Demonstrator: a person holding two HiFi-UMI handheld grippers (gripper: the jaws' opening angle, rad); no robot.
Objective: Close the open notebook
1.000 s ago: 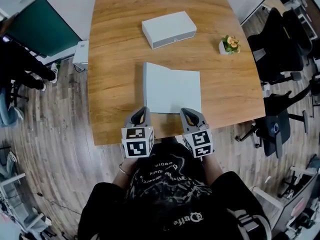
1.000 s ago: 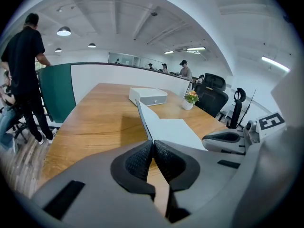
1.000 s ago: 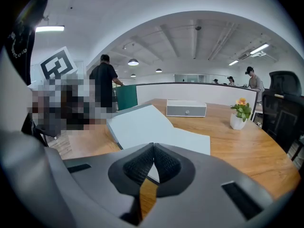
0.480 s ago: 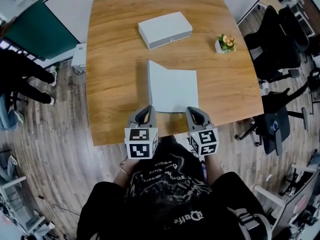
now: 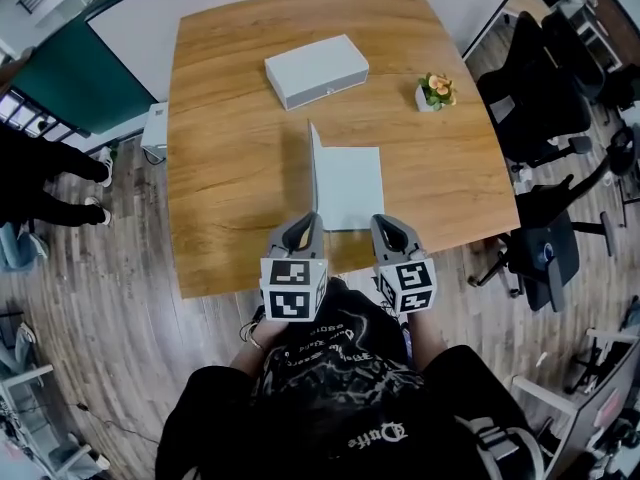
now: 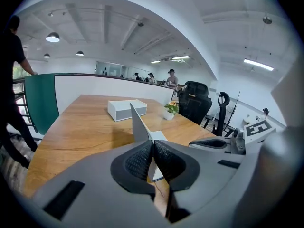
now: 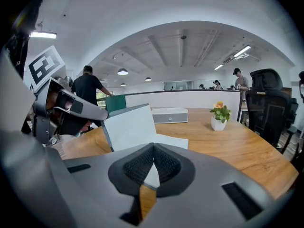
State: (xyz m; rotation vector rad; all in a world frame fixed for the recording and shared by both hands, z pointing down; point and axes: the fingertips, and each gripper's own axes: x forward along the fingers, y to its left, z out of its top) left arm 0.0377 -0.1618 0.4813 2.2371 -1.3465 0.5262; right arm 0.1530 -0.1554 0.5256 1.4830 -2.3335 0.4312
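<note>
**Nearly upright: the cover stands on edge in the left tool, and it has to fall to the right**

Right now the notebook (image 5: 350, 190) lies on the desk (image 5: 230, 128) directly in front of the person. Its spine runs straight away from them, so its long axis points from the near edge towards the white box (image 5: 316, 70). One page (image 5: 352, 173) lies flat on the wood to the right of the spine. The cover (image 5: 314, 168) is raised over the spine and stands close to vertical, showing only as a thin sliver from the head view.

The left tool (image 5: 311, 218) is the one at work. In the left gripper view its jaws are pressed together on the cover's (image 6: 138, 127) near edge, with the thin sheet pinched between the pads. The right tool (image 5: 386, 222) hovers at the near right corner of the flat page. Its jaws are closed pad to pad with nothing between them, and the page (image 7: 172, 142) lies just beyond.

Closing looks roughly half done. The flat half lies wholly to the right of the cover, so the left tool would need to carry the edge rightward and down, across towards the right tool. That tool sits close to where the cover's near corner would land, so it may have to clear out or press the page flat. The potted plant (image 5: 433, 91) stands well apart.
</note>
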